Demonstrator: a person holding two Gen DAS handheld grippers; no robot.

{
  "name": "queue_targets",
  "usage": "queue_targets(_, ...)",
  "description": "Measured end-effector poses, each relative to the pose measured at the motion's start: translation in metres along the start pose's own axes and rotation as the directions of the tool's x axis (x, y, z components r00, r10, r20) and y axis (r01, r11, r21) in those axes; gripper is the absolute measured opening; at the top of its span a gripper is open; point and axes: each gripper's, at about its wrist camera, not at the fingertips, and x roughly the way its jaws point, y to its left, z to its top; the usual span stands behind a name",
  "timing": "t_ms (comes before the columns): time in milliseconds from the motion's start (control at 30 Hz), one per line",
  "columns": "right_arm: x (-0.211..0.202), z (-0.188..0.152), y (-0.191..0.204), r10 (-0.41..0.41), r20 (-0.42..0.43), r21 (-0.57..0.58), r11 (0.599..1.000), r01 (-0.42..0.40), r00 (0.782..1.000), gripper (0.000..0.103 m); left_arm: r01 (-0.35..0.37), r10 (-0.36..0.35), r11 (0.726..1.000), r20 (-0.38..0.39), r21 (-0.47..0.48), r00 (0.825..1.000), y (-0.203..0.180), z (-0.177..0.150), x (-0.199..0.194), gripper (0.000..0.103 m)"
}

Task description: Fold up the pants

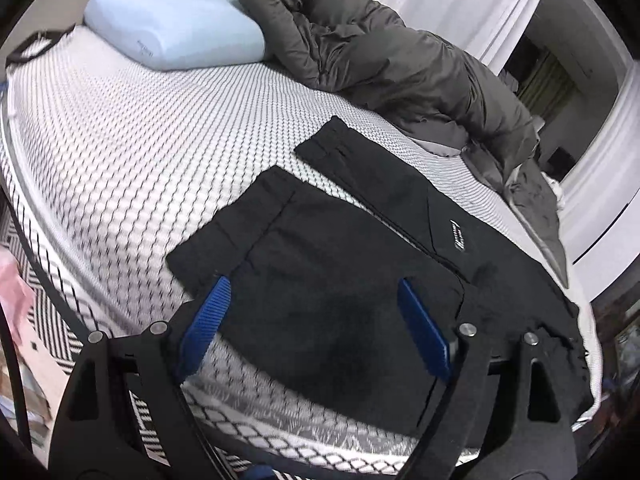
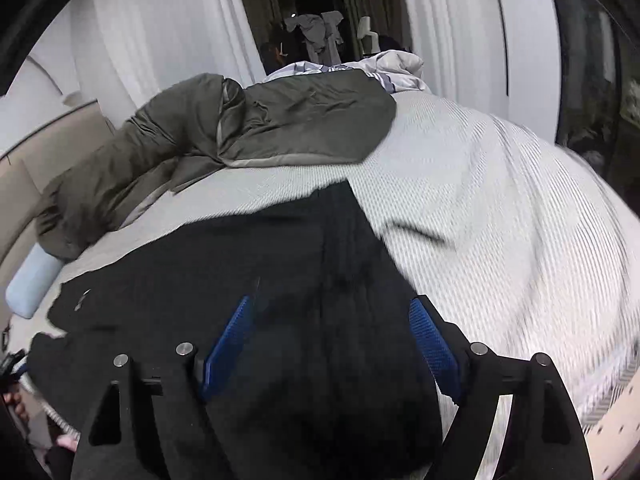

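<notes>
Black pants (image 1: 340, 264) lie spread flat on the white patterned mattress (image 1: 120, 152), both legs pointing toward the far side, a small white logo on the right leg. My left gripper (image 1: 314, 300) is open, its blue pads above the near leg's cuff end, holding nothing. In the right wrist view the pants (image 2: 224, 280) fill the lower middle. My right gripper (image 2: 332, 320) is open above the waist end of the pants, holding nothing.
A light blue pillow (image 1: 176, 28) lies at the head of the bed. A dark grey quilt (image 1: 400, 64) is bunched along the far side, also in the right wrist view (image 2: 240, 128). White curtains (image 2: 160, 32) hang behind. The mattress edge (image 1: 280, 436) runs below my left gripper.
</notes>
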Motion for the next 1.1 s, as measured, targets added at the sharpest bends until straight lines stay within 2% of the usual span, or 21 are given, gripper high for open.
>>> queue_targets(67, -0.025, -0.031, -0.013, 0.009, 0.010, 0.056, 0.998, -0.010, 1.000, 0.082, 0.009, -0.009, 1.000, 0.000, -0.023, 1.000, 0.006, -0.006, -0.009, 0.083)
queue_targets(167, -0.037, -0.071, -0.025, 0.005, 0.004, 0.114, 0.993, -0.006, 1.000, 0.082, 0.036, -0.034, 0.997, 0.024, -0.061, 0.999, 0.020, -0.014, -0.029, 0.083)
queue_targets(233, -0.054, -0.093, -0.030, 0.008, -0.002, 0.125, 0.992, -0.008, 1.000, 0.082, 0.063, -0.062, 0.996, 0.010, -0.070, 0.998, 0.027, -0.016, -0.028, 0.083)
queue_targets(300, -0.052, -0.104, -0.034, 0.025, -0.013, 0.146, 0.989, -0.023, 1.000, 0.082, 0.055, -0.056, 0.994, -0.011, -0.092, 0.998, 0.032, -0.014, -0.019, 0.082)
queue_targets(333, -0.059, -0.113, -0.037, 0.034, -0.018, 0.155, 0.987, -0.030, 0.999, 0.082, 0.069, -0.071, 0.992, -0.024, -0.103, 0.997, 0.034, -0.012, -0.013, 0.080)
queue_targets(433, -0.052, -0.125, -0.039, 0.055, -0.039, 0.185, 0.982, -0.047, 0.998, 0.082, 0.057, -0.064, 0.989, -0.051, -0.134, 0.997, 0.032, -0.004, 0.005, 0.062)
queue_targets(467, -0.050, -0.126, -0.039, 0.067, -0.041, 0.194, 0.979, -0.058, 0.997, 0.082, 0.053, -0.059, 0.990, -0.044, -0.134, 0.997, 0.029, -0.002, 0.006, 0.052)
queue_targets(533, -0.049, -0.130, -0.038, 0.074, -0.041, 0.202, 0.977, -0.064, 0.996, 0.082, 0.074, -0.076, 0.992, -0.019, -0.102, 0.997, 0.019, 0.002, 0.003, 0.039)
queue_targets(633, -0.048, -0.131, -0.038, 0.092, -0.044, 0.214, 0.973, -0.081, 0.995, 0.082, 0.083, -0.083, 0.996, 0.016, -0.039, 0.996, 0.005, 0.007, 0.001, 0.038)
queue_targets(767, -0.033, -0.132, -0.043, 0.136, -0.048, 0.252, 0.960, -0.120, 0.989, 0.081, 0.029, -0.032, 0.996, -0.032, -0.089, 0.999, 0.012, 0.011, 0.024, 0.036)
queue_targets(800, -0.027, -0.132, -0.045, 0.135, -0.058, 0.269, 0.956, -0.115, 0.989, 0.076, 0.020, -0.024, 0.995, -0.037, -0.097, 0.999, 0.013, 0.013, 0.031, 0.031)
queue_targets(833, -0.022, -0.132, -0.046, 0.135, -0.062, 0.286, 0.952, -0.112, 0.989, 0.066, 0.008, -0.012, 0.995, -0.038, -0.097, 0.999, 0.014, 0.013, 0.035, 0.017)
queue_targets(867, -0.015, -0.130, -0.047, 0.139, -0.059, 0.302, 0.946, -0.115, 0.988, 0.060, -0.004, 0.000, 0.995, -0.040, -0.099, 0.999, 0.014, 0.014, 0.039, 0.009)
queue_targets(1000, 0.002, -0.124, -0.053, 0.117, -0.043, 0.370, 0.924, -0.093, 0.992, 0.019, 0.020, -0.021, 0.992, -0.007, -0.121, 1.000, 0.015, 0.017, 0.038, 0.001)
queue_targets(1033, 0.002, -0.124, -0.053, 0.124, -0.037, 0.377, 0.921, -0.101, 0.992, 0.012, 0.022, -0.021, 0.993, 0.008, -0.119, 1.000, 0.016, 0.016, 0.032, 0.001)
queue_targets(1100, -0.010, -0.125, -0.049, 0.092, -0.018, 0.342, 0.936, -0.080, 0.996, 0.010, 0.026, -0.023, 0.994, 0.023, -0.108, 0.999, 0.016, 0.014, 0.023, 0.001)
